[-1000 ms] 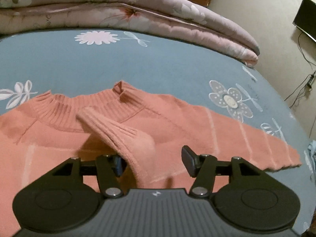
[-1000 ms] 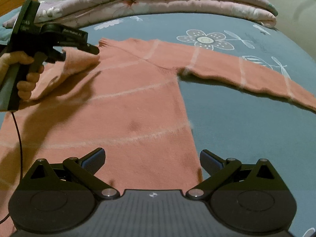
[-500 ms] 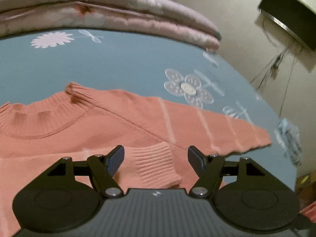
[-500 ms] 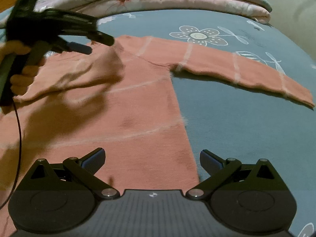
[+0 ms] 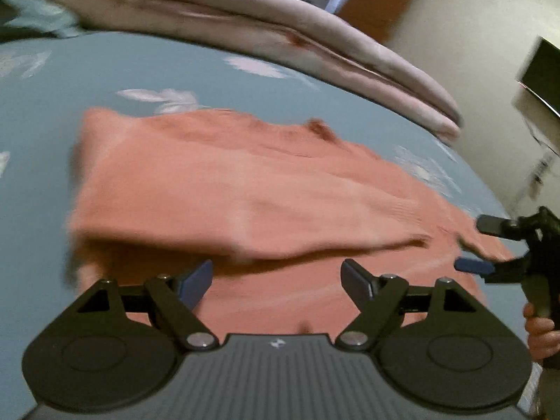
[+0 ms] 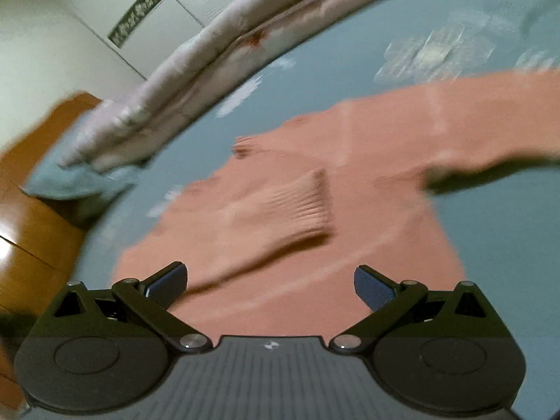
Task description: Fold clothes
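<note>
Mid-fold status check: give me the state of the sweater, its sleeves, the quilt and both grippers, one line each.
Sweater: flat on the bed, partly folded.
Folded sleeve: laid across the body, cuff on the chest.
Other sleeve: stretched out on the sheet, not yet folded.
Quilt: folded, stacked at the far edge.
Left gripper: jaws opening, nothing between them.
Right gripper: open, empty.

The sweater (image 5: 266, 189) is being seen spread on the bed (image 5: 140, 66) just ahead of the left tongs (image 5: 276, 280), one sleeve (image 6: 280, 206) being laid across its body. The folded quilt (image 5: 245, 31) is lying behind it; the right tongs (image 5: 486, 245) are being held at its right edge.
</note>
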